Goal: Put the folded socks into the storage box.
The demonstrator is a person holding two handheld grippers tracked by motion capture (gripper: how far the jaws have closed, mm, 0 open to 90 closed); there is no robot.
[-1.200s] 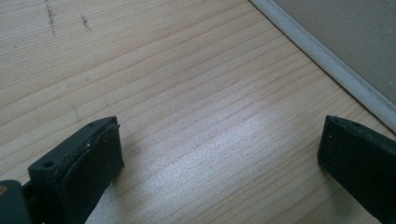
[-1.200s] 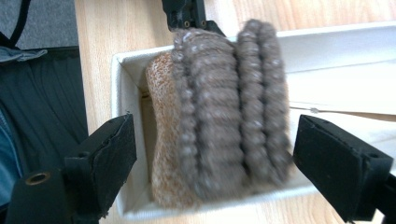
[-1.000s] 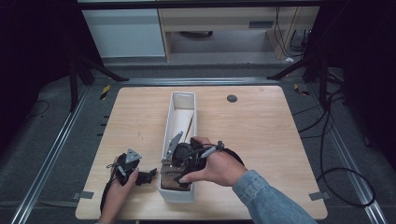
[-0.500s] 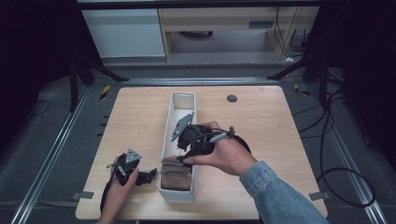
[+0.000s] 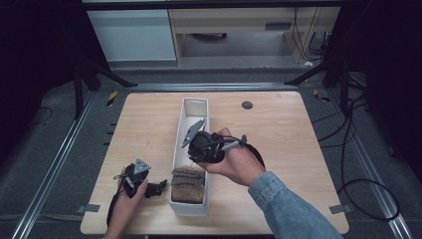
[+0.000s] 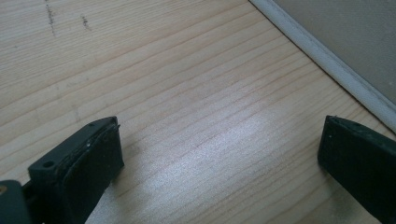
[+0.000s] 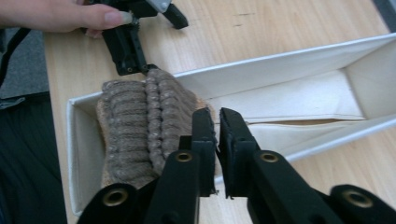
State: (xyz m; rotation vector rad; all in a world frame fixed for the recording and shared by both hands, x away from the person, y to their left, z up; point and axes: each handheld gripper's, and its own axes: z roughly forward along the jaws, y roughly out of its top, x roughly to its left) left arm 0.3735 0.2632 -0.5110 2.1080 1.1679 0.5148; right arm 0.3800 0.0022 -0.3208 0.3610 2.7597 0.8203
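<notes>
- Long, narrow white fabric bin point(image 5: 180, 134) stands lengthwise at mid-table on the light wooden table point(image 5: 288, 129).
- Folded brown ribbed knit cloth point(image 5: 188, 183) lies inside the bin at its near end, against the near wall; the stretch of bin beyond it shows bare white lining.
- Right gripper point(image 5: 191, 158), black, two-jaw, with a grey three-cornered plate on top, is held above the bin's middle, just past the knit cloth.
- Right gripper view: the jaws have just been closing and now stand together with a thin slit between them, nothing held; the cloth point(image 7: 140, 126) lies beyond the tips.
- Left gripper point(image 5: 161, 187) rests on the table just beside the bin's near left wall, close to the cloth's end.
- Left gripper view: jaws stand wide apart over bare wood, nothing between them; the bin's white wall point(image 6: 327, 60) runs across the upper right.
</notes>
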